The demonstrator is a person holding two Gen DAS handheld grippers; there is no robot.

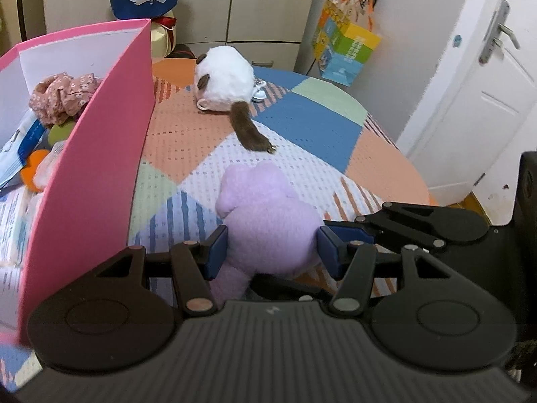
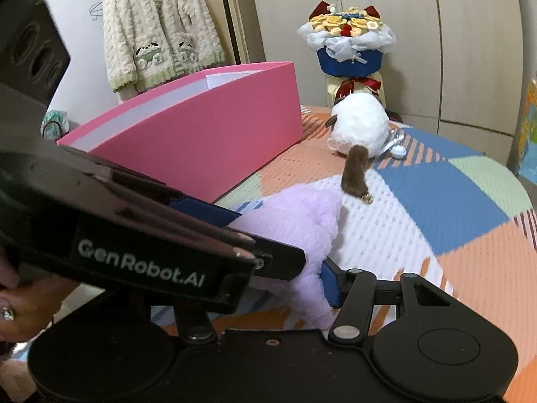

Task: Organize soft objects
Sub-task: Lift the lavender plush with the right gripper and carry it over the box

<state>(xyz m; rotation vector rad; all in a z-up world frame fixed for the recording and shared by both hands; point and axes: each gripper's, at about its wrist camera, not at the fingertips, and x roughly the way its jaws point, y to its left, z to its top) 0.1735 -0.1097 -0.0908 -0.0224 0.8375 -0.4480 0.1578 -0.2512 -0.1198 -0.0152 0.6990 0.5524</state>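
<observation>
Pinching the fluffy lilac plush toy (image 1: 268, 221) from both sides, the left gripper (image 1: 272, 247) is pressing its blue pads (image 1: 216, 252) into the toy's body, which is lying on the patchwork-patterned cloth of the round table (image 1: 302, 124). Just beside it, to the left, the tall pink cardboard box (image 1: 100, 154) is standing open, holding a crumpled floral pink cloth (image 1: 60, 95) and a few other soft bits (an orange and a green shape among them, too buried to name). Farther back on the table, a white furry plush with a long brown tail (image 1: 225, 80) is lying well apart from the lilac one. The right gripper (image 2: 285, 262) is sitting close at the lilac toy's right side, one blue pad (image 2: 330, 285) touching the fluff; the other finger is hidden behind the left gripper's body, so I cannot tell whether it is spread or pressing. A bouquet in blue wrapping (image 2: 349, 43) is standing behind the table.
</observation>
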